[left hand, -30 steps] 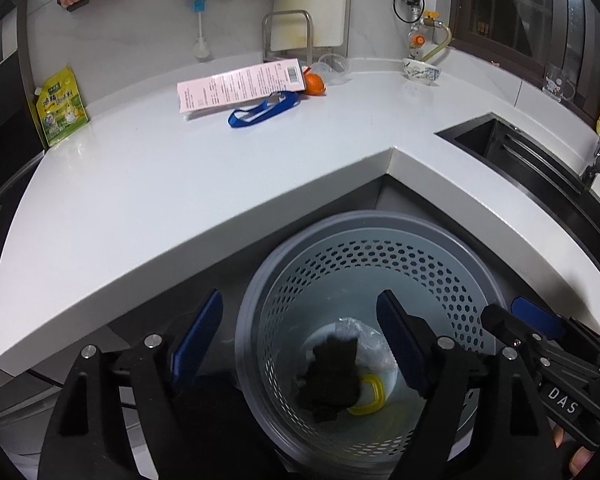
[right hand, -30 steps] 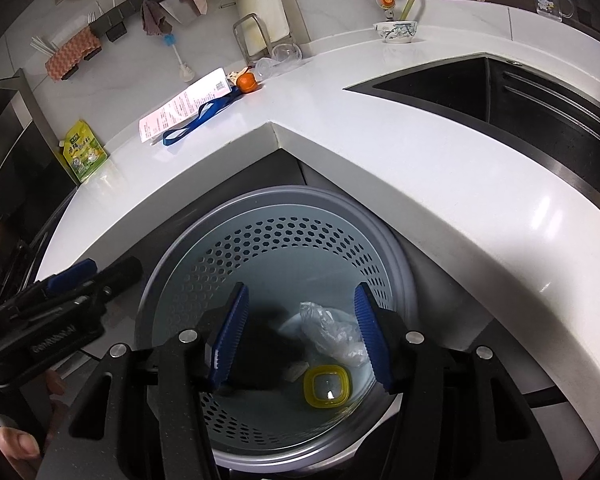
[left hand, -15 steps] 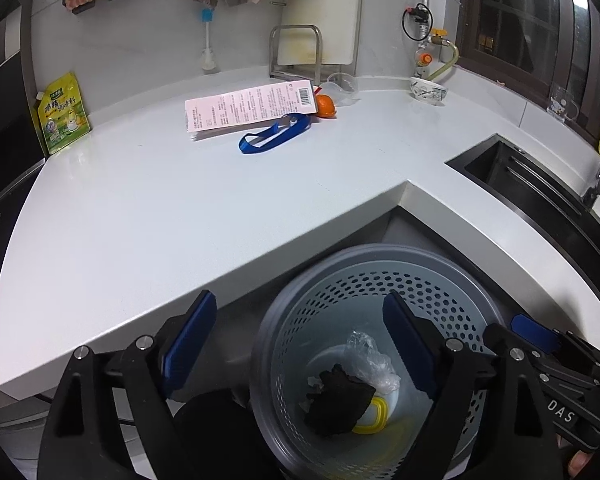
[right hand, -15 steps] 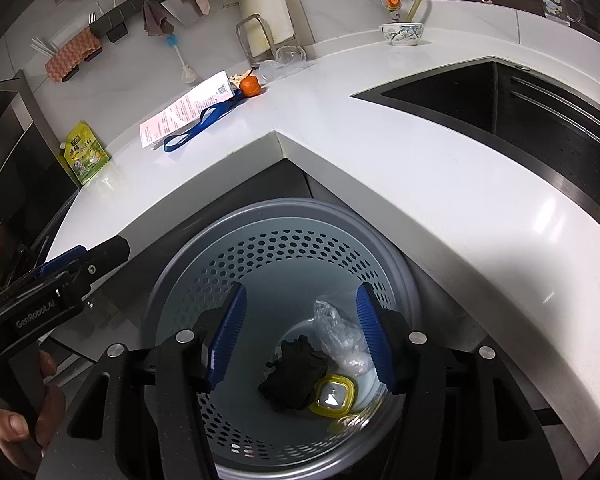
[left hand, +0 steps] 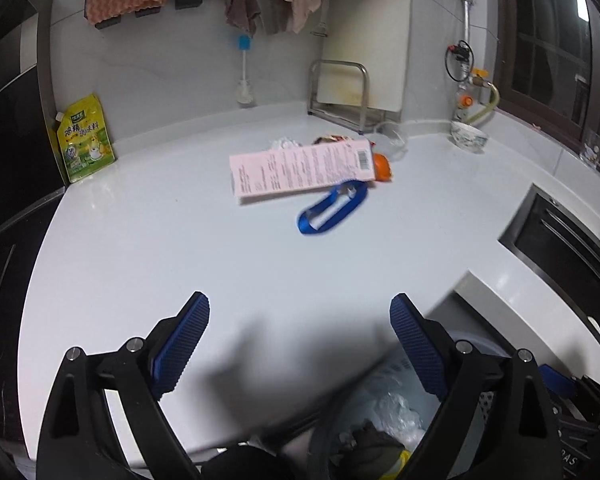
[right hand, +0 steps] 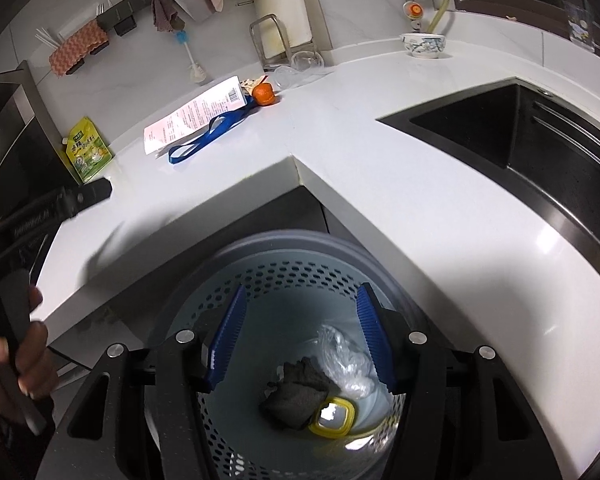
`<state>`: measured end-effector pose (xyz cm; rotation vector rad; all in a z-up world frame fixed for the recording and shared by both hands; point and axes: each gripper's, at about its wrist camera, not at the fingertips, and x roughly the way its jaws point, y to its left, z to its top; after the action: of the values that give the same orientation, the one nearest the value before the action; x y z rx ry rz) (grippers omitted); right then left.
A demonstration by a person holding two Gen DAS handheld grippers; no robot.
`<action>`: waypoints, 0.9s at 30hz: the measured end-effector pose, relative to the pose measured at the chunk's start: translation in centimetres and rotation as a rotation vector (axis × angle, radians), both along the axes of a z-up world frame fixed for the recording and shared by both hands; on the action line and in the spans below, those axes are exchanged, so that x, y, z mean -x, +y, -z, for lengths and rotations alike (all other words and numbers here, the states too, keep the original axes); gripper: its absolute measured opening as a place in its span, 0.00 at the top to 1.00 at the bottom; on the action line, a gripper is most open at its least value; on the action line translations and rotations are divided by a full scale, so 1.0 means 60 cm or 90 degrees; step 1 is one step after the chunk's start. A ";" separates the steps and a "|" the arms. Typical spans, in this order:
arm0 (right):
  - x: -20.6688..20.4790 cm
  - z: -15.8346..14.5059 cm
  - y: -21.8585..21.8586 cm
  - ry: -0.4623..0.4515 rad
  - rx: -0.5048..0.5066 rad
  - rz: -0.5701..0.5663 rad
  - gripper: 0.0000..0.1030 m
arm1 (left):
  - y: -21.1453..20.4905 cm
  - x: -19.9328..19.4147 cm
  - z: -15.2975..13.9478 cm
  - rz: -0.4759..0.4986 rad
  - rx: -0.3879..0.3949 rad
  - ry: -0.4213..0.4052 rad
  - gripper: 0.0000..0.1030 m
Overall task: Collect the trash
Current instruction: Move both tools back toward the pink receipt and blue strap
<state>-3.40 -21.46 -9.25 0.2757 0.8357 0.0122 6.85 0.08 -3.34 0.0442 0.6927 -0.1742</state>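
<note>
Left hand-held gripper (left hand: 300,344) risen over counter (left hand: 180,264), empty, pink leaflet (left hand: 300,170) flat

Black gripper (right hand: 300,336) frames — ribbed blue pads (right hand: 227,339), silver screws.

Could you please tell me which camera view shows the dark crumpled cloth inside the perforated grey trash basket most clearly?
The right wrist view: the dark crumpled cloth lies in full sight on the floor of the perforated grey trash basket. The left wrist view catches only a blurred part at its bottom edge.

yellow pouch (left hand: 85,140) — chinese characters, unreadable
</note>
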 end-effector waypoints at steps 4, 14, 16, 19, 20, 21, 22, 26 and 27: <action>-0.036 -0.008 -0.001 -0.002 0.003 -0.012 0.46 | 0.015 -0.049 -0.016 -0.012 -0.008 -0.014 0.12; -0.201 -0.057 -0.009 -0.018 0.027 -0.048 0.46 | 0.030 -0.151 -0.027 -0.018 -0.006 -0.024 0.11; -0.242 -0.062 -0.014 -0.019 0.029 -0.057 0.46 | 0.029 -0.168 -0.026 -0.019 0.001 -0.022 0.11; -0.305 -0.067 -0.022 -0.019 0.035 -0.075 0.46 | 0.025 -0.189 -0.024 -0.018 0.007 -0.020 0.11; -0.326 -0.068 -0.024 -0.017 0.037 -0.079 0.46 | 0.024 -0.195 -0.024 -0.017 0.009 -0.020 0.11; -0.349 -0.067 -0.026 -0.014 0.036 -0.084 0.46 | 0.023 -0.200 -0.022 -0.017 0.010 -0.019 0.11; -0.365 -0.068 -0.027 -0.013 0.035 -0.087 0.46 | 0.022 -0.205 -0.021 -0.016 0.010 -0.019 0.11; -0.431 -0.059 -0.025 -0.003 0.041 -0.101 0.46 | 0.014 -0.218 -0.014 -0.007 0.010 -0.014 0.11; -0.444 -0.056 -0.025 0.000 0.035 -0.102 0.46 | 0.013 -0.220 -0.013 -0.005 0.007 -0.014 0.11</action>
<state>23.22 -22.94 -5.89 0.1567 0.8553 0.1396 20.07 0.89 -2.55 0.0320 0.6700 -0.1699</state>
